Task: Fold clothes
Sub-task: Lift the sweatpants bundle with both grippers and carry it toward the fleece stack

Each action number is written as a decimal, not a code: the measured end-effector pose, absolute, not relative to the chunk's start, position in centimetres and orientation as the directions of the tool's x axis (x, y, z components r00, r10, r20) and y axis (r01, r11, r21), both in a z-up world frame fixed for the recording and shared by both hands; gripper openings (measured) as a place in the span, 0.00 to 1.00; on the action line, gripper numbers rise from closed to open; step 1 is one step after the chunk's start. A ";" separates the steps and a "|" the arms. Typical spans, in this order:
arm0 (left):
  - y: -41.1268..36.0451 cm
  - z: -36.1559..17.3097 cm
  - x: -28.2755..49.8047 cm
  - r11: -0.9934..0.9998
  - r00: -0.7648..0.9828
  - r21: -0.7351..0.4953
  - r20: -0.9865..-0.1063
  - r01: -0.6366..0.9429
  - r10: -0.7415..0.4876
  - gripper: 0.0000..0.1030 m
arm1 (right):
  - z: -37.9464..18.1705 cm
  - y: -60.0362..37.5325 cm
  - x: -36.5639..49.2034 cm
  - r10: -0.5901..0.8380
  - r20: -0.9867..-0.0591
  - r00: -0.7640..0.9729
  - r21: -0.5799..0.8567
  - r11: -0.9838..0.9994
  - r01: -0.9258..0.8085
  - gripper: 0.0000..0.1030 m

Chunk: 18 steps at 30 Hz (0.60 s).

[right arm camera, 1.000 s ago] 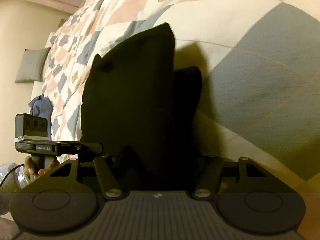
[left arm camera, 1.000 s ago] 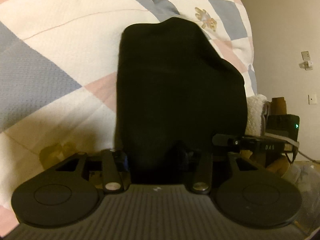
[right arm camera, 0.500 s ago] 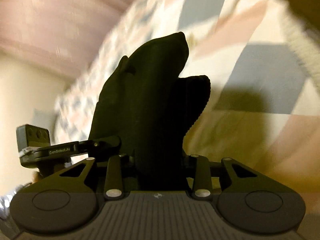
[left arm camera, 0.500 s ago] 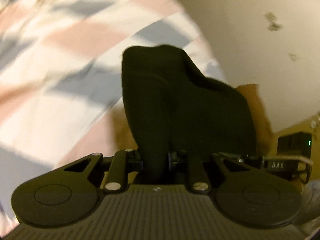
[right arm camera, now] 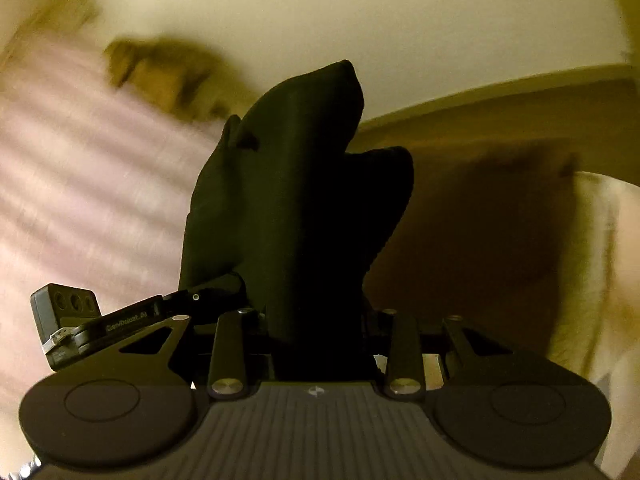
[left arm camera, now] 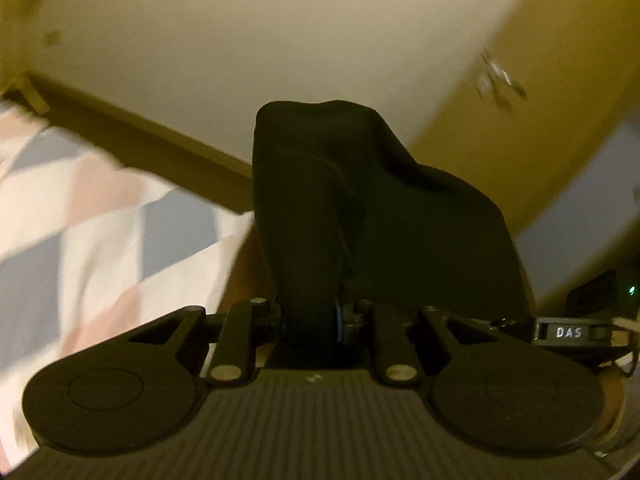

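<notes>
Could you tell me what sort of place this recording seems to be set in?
Most likely a bedroom: a pink, grey and white patchwork quilt lies below a plain cream wall, and both claws hold up a black garment.

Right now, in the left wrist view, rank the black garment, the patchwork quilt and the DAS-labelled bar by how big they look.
1. black garment, though nearness to the camera inflates it
2. patchwork quilt, partly out of frame
3. DAS-labelled bar, smallest

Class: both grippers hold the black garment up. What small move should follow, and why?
Probably lower it back toward the quilt: the left gripper and right gripper both pinch the black garment, and both views point at the wall.
</notes>
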<state>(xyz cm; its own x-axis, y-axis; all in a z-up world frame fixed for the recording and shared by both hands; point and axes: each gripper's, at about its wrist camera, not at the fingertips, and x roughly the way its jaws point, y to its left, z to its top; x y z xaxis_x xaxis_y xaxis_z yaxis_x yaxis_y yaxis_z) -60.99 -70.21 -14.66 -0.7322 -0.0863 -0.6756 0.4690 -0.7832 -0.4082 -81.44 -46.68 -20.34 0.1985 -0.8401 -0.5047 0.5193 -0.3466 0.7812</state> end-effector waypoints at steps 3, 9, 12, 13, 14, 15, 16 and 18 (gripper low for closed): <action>-72.3 -15.4 -66.1 -0.830 -0.696 -0.385 -0.718 0.404 -0.006 0.15 | -22.2 -46.6 -83.3 -0.847 -0.513 0.138 0.799 -0.412 0.438 0.33; -75.0 -19.1 -72.5 -0.862 -0.632 -0.373 -0.770 0.344 0.081 0.17 | -26.5 -47.2 -85.7 -0.840 -0.535 0.084 0.807 -0.480 0.343 0.33; -75.4 -21.4 -73.2 -0.871 -0.598 -0.348 -0.798 0.347 0.080 0.32 | -28.9 -47.5 -86.6 -0.816 -0.572 0.080 0.795 -0.528 0.298 0.38; -75.8 -21.9 -72.8 -0.866 -0.587 -0.340 -0.806 0.367 0.068 0.34 | -29.3 -47.4 -86.8 -0.807 -0.585 0.075 0.786 -0.542 0.299 0.41; -76.2 -22.3 -72.5 -0.862 -0.580 -0.331 -0.813 0.385 0.054 0.37 | -29.6 -47.2 -87.0 -0.799 -0.597 0.069 0.775 -0.553 0.304 0.44; -76.4 -22.2 -72.2 -0.860 -0.585 -0.316 -0.810 0.401 0.024 0.37 | -29.6 -47.0 -87.2 -0.794 -0.604 0.066 0.767 -0.558 0.316 0.44; -76.7 -21.7 -71.6 -0.857 -0.594 -0.290 -0.804 0.426 -0.023 0.37 | -29.3 -46.9 -87.4 -0.790 -0.610 0.059 0.756 -0.558 0.341 0.46; -76.9 -20.4 -70.3 -0.849 -0.594 -0.210 -0.792 0.484 -0.143 0.31 | -27.9 -46.4 -87.7 -0.771 -0.636 0.014 0.699 -0.569 0.434 0.48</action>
<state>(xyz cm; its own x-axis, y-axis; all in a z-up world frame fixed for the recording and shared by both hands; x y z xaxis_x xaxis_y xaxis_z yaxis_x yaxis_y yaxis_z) -70.30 -76.86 -20.42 -0.5941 -0.1429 -0.7916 0.4841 -0.8494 -0.2100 -87.68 -46.42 -27.87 0.0137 -0.7713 -0.6363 0.4342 -0.5686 0.6987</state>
